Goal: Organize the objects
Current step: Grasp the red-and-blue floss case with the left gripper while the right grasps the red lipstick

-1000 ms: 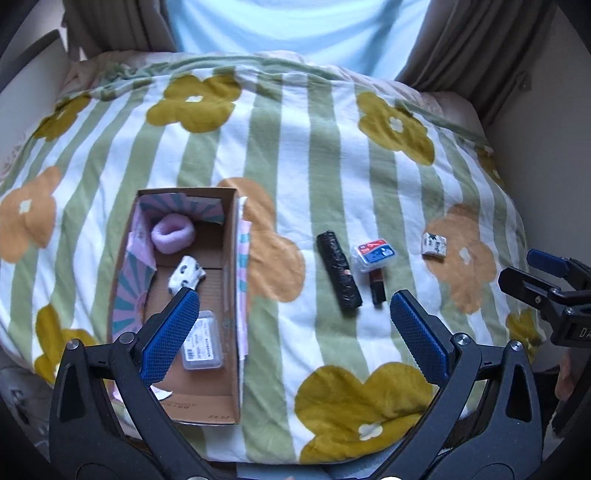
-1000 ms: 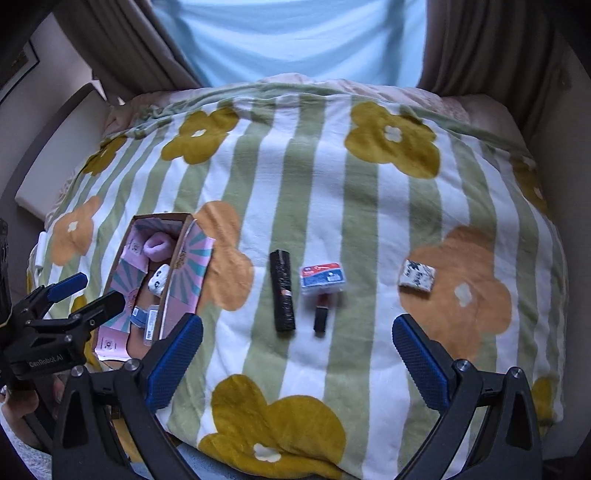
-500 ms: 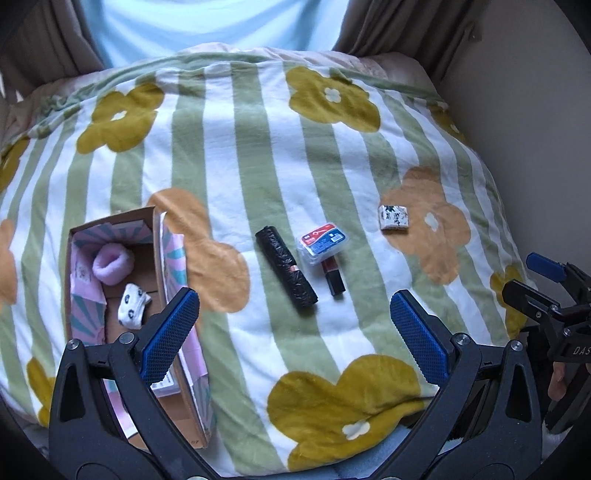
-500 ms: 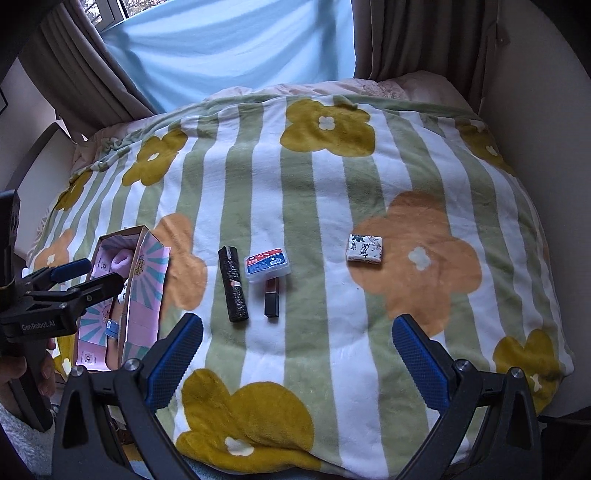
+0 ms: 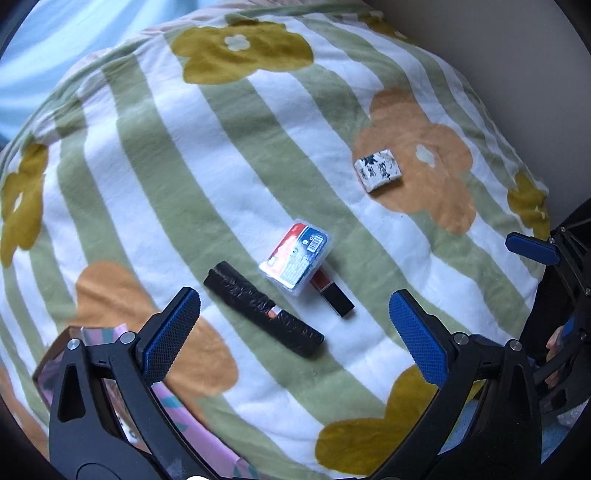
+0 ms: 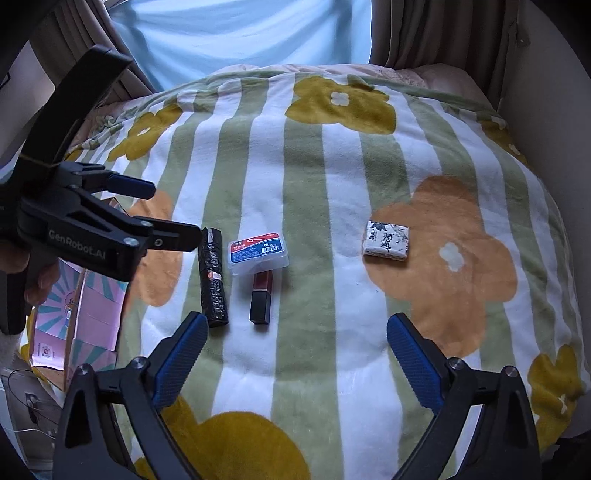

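Note:
A black roll [image 5: 264, 310] lies on the striped floral blanket [image 5: 184, 184], with a clear case with a red and blue label [image 5: 295, 258] and a dark red lipstick [image 5: 332, 295] beside it. My left gripper [image 5: 292, 296] hangs open just above these three, touching none. A white patterned packet [image 6: 386, 240] sits apart to the right. My right gripper [image 6: 297, 320] is over bare blanket near the lipstick [image 6: 261, 295]; its jaws stand wide and are closing, nothing between them. In the right wrist view the left gripper [image 6: 171, 212] hovers by the roll [image 6: 212, 277].
A cardboard box with pink patterned lining [image 6: 88, 306] sits at the blanket's left edge, its inside mostly hidden. Curtains [image 6: 443, 33] and a pale blue sheet [image 6: 240, 33] hang behind. A wall [image 5: 517, 55] borders the right side. A hand [image 6: 40, 284] holds the left gripper.
The left gripper has swung right from over the box to over the roll and lipstick, sinking and rolling. The right gripper has come down closer to the blanket.

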A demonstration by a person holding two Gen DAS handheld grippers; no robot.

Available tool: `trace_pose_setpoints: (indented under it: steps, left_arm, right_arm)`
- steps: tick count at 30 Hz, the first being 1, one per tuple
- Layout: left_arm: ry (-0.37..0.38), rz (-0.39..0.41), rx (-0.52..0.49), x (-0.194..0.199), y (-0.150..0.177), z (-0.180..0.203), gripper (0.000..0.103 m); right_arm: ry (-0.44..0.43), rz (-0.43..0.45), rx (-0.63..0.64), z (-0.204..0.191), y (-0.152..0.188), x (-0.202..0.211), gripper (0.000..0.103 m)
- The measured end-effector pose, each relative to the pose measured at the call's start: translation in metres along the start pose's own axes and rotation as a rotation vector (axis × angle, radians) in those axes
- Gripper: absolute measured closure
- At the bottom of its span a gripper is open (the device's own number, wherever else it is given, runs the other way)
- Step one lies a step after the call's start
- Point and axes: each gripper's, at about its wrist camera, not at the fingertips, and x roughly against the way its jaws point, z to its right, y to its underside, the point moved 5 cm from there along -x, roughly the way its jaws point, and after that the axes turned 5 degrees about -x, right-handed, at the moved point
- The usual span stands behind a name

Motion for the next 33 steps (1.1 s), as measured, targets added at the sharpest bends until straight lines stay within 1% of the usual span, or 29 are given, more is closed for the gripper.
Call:
trace_pose_setpoints:
  steps: [3, 4, 5, 6, 9, 13, 14, 15, 16, 18, 22, 25, 26, 27, 30, 33]
  left_arm:
    - [0.033, -0.05, -0.05, -0.035, -0.007, -0.002, 0.005]
    - [0.042, -0.067, -0.065, -0.047, -0.01, -0.004, 0.006]
    - [0.048, -0.077, -0.075, -0.055, -0.012, -0.005, 0.009]
    - [0.063, -0.087, -0.081, -0.063, -0.013, -0.006, 0.01]
    - [0.118, -0.129, -0.107, -0.085, -0.016, -0.007, 0.01]
    - [0.151, -0.163, -0.153, -0.107, -0.02, -0.004, 0.011]
    - [0.163, -0.17, -0.155, -0.112, -0.021, -0.003, 0.013]
    - [0.188, -0.178, -0.155, -0.117, -0.021, -0.003, 0.021]
    - [0.208, -0.191, -0.153, -0.123, -0.021, -0.002, 0.025]
    - [0.212, -0.213, -0.154, -0.132, -0.02, -0.003, 0.03]
    - [0.228, -0.23, -0.162, -0.144, -0.016, -0.003, 0.034]
    - [0.243, -0.241, -0.154, -0.15, -0.013, -0.006, 0.039]
    - [0.241, -0.245, -0.153, -0.152, -0.013, -0.007, 0.045]
    - [0.244, -0.247, -0.146, -0.153, -0.012, -0.008, 0.045]
    - [0.263, -0.233, -0.121, -0.153, -0.012, -0.012, 0.045]
    - [0.258, -0.229, -0.123, -0.153, -0.013, -0.012, 0.046]
  right_arm:
    - [-0.034, 0.012, -0.039, -0.004, 0.007, -0.024, 0.01]
    - [-0.032, 0.015, -0.045, -0.006, 0.009, -0.032, 0.012]
    - [-0.031, 0.017, -0.048, -0.008, 0.011, -0.04, 0.019]
    - [-0.029, 0.018, -0.048, -0.01, 0.013, -0.048, 0.022]
    - [-0.012, 0.023, -0.036, -0.014, 0.014, -0.07, 0.027]
    - [-0.001, 0.021, -0.002, -0.021, 0.012, -0.094, 0.028]
    - [-0.001, 0.016, 0.001, -0.022, 0.012, -0.1, 0.032]
    - [-0.005, 0.011, 0.001, -0.024, 0.012, -0.106, 0.038]
    - [-0.012, 0.004, -0.002, -0.025, 0.013, -0.112, 0.04]
    - [-0.017, -0.013, -0.003, -0.028, 0.013, -0.123, 0.045]
    - [-0.025, -0.031, 0.004, -0.033, 0.012, -0.139, 0.048]
    - [-0.031, -0.044, 0.013, -0.036, 0.012, -0.149, 0.055]
    - [-0.032, -0.051, 0.016, -0.037, 0.012, -0.153, 0.06]
    - [-0.03, -0.06, 0.019, -0.037, 0.013, -0.158, 0.066]
    - [-0.026, -0.076, 0.018, -0.037, 0.014, -0.166, 0.074]
    - [-0.026, -0.084, 0.018, -0.036, 0.014, -0.168, 0.083]
